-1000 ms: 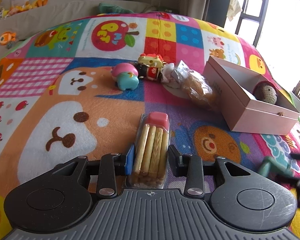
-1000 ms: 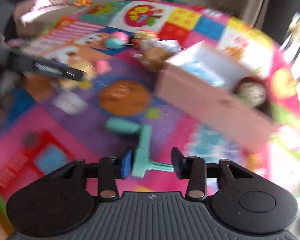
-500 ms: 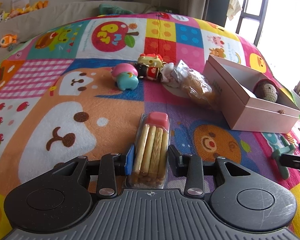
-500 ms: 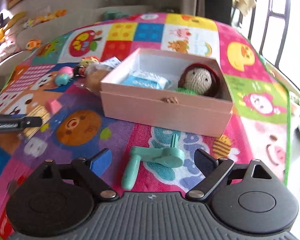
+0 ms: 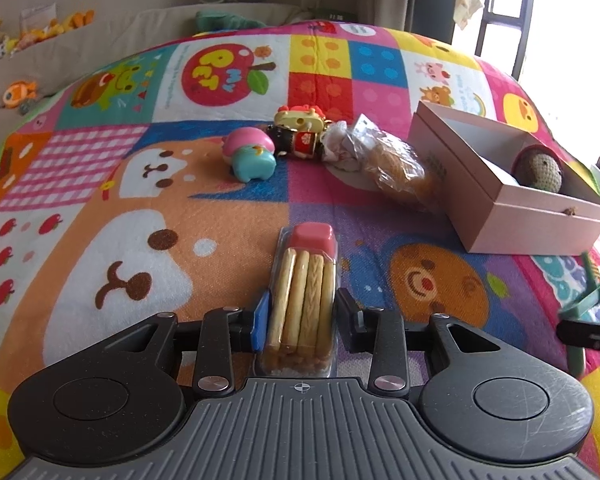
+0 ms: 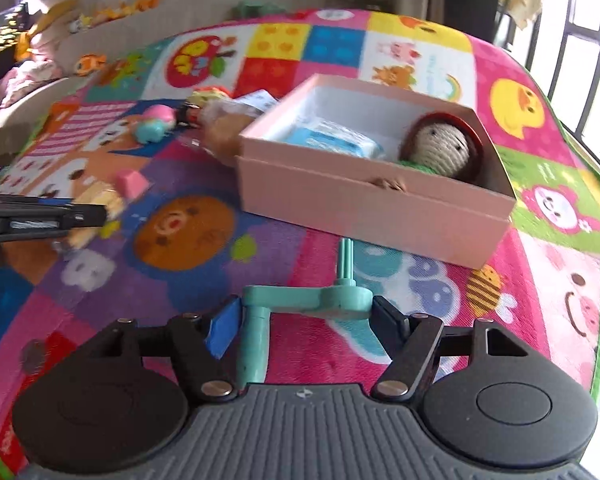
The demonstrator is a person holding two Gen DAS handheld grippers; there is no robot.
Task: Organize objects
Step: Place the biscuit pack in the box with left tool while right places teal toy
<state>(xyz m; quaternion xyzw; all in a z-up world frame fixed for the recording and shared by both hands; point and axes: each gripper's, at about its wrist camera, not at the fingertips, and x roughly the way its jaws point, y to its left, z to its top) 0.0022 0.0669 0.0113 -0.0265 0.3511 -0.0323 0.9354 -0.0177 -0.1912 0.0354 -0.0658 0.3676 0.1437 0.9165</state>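
My left gripper (image 5: 300, 312) clamps the biscuit pack (image 5: 303, 300), long axis pointing away toward the mat's (image 5: 148, 240) far edge. My right gripper (image 6: 306, 318) closes on the crank (image 6: 304, 300), crosswise, just before the box (image 6: 364, 204).

Left hand-held gripper (image 5: 300, 314) and right hand-held gripper (image 6: 305, 318): black linkage arms, silver pivot screws, ribbed grey base with crosshair mark, one blue finger pad (image 5: 261, 320).
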